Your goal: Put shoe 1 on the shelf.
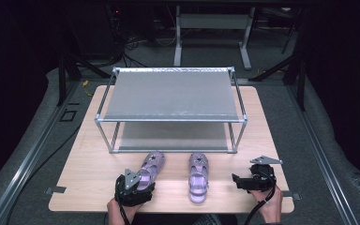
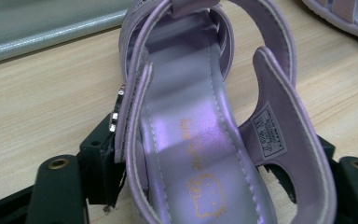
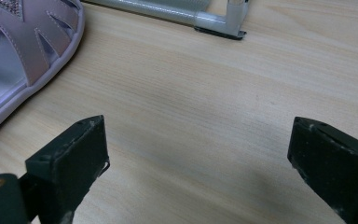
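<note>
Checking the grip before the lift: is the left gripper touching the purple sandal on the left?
Touching. In the left gripper view, the left gripper has its jaws pressed against both sides of the sandal's heel.

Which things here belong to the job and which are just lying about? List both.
In the job: left sandal, clamped by the left gripper; right sandal; shoe rack; right gripper, open.
Lying about: floor cables, metal stand.
</note>
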Available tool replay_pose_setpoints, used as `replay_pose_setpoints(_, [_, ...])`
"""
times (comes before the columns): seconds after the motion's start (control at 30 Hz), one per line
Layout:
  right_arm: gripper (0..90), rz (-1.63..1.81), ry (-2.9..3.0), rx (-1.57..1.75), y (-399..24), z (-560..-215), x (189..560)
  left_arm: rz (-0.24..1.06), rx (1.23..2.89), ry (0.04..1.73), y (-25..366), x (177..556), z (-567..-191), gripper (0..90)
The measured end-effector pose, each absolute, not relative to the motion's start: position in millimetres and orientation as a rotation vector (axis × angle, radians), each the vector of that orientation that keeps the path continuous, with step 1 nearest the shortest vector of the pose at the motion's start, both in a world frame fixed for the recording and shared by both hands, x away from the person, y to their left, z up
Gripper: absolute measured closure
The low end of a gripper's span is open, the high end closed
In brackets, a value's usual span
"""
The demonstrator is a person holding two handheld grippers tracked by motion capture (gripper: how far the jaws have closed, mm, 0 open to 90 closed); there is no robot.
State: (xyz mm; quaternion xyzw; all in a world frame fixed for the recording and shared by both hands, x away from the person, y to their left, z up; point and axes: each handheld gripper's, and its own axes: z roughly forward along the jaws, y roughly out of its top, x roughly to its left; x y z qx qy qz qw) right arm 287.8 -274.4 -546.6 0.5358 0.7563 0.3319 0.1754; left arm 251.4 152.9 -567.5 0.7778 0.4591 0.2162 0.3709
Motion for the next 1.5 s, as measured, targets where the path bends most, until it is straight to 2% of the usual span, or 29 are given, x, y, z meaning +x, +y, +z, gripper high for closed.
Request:
replay_pose_setpoints(0.5, [4.7,0.953,2.152,1.517,-275,-547,287,0.564,1.987,1.151,156,250,-568,37.0])
replay_pose_setpoints(1.5, [4.9,0.972,2.124,1.515,-280,-544,286,0.618,1.894,1.063,159,246,-541,37.7])
